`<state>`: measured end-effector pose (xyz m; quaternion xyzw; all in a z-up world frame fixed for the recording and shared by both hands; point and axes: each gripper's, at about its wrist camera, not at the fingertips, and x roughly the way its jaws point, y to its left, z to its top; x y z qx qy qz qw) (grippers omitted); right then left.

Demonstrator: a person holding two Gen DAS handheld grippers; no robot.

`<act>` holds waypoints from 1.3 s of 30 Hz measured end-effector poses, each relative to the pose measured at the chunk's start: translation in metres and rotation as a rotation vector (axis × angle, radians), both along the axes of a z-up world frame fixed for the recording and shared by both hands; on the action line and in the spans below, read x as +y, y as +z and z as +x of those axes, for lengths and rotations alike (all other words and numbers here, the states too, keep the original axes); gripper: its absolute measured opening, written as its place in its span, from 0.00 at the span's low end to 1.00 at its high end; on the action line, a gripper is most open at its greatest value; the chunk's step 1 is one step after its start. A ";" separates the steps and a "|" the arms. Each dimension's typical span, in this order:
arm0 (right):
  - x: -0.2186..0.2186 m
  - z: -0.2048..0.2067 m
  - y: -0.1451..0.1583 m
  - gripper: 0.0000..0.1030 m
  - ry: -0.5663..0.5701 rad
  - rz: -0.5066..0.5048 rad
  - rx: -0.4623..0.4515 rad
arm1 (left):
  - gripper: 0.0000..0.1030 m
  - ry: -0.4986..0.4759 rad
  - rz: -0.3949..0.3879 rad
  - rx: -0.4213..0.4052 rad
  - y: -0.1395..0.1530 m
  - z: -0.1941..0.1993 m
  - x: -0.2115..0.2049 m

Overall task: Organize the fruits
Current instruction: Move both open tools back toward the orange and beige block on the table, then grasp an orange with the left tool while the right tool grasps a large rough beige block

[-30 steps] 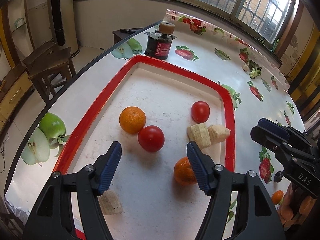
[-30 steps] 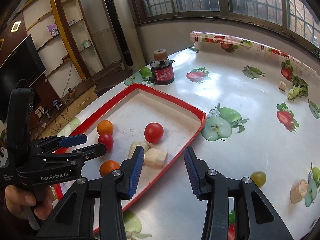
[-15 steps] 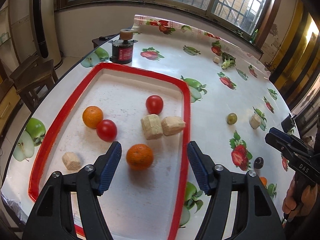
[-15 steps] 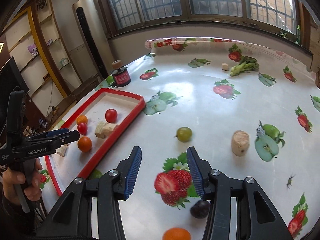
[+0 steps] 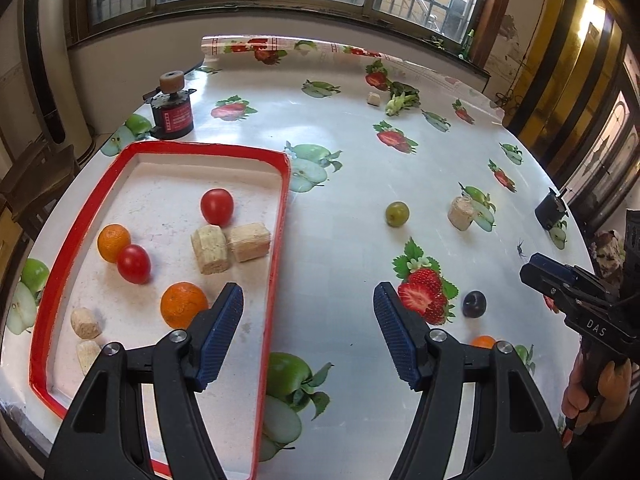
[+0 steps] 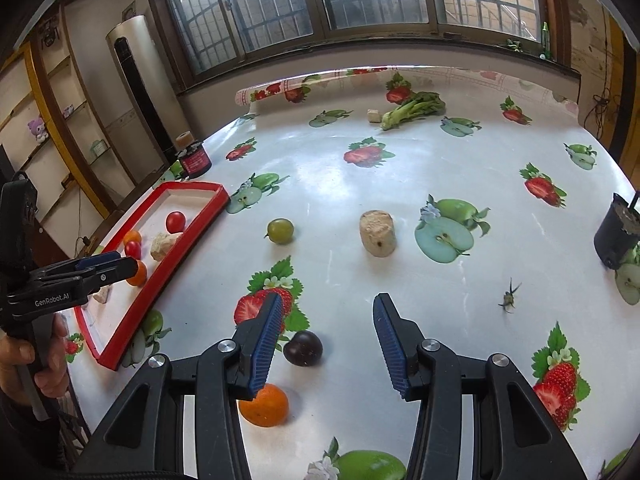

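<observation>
On the fruit-print surface (image 5: 344, 216), the left view shows the left gripper (image 5: 308, 332) with fingers released and empty above the right rim of the red tray (image 5: 280, 240). Inside lie two tomatoes (image 5: 217, 206), two oranges (image 5: 183, 304) and pale chunks (image 5: 210, 249). Right of the tray sit a green grape (image 5: 397, 213) and a dark plum (image 5: 474, 304). From the right view, the right gripper (image 6: 324, 340) has just been opening, fingers released and empty, the plum (image 6: 303, 348) just beyond them and an orange (image 6: 264, 405) under the left finger; the tray (image 6: 176, 264) lies far left.
</observation>
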<state>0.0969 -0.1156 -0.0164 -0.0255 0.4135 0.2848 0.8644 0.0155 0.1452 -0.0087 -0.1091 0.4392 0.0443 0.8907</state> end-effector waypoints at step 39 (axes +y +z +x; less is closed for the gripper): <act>0.037 0.104 -0.056 0.33 -0.039 -0.091 0.049 | 0.28 -0.361 -0.052 0.083 -0.051 0.010 -0.129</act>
